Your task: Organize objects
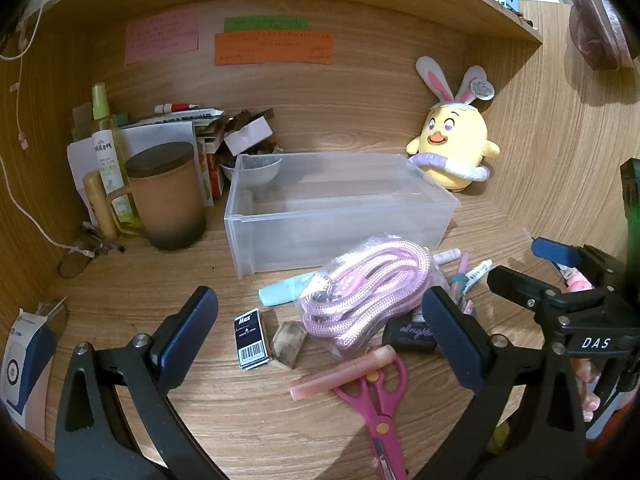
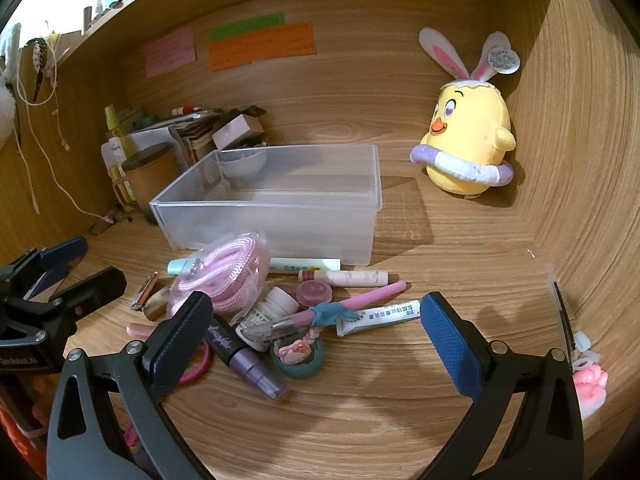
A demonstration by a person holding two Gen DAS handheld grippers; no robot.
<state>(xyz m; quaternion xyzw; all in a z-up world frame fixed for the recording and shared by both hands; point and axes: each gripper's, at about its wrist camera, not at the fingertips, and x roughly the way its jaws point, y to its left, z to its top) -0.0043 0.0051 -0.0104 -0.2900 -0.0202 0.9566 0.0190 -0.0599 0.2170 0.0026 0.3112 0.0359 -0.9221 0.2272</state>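
Wooden desk [image 2: 400, 400]; clear bin [image 2: 280, 220] unfilled.

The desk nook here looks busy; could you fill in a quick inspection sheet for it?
Surface: wooden desk, bare in front.
Job's things: clear plastic bin, seemingly empty; bagged pink rope, pink scissors, pink pen, tube piled before it.
Clutter: brown lidded mug, spray bottle, paper stack at left.
Grippers: left hand-held gripper and right hand-held gripper open, holding nothing.
Cables: white cord hanging left.
Surroundings: yellow plush chick, sticky notes.
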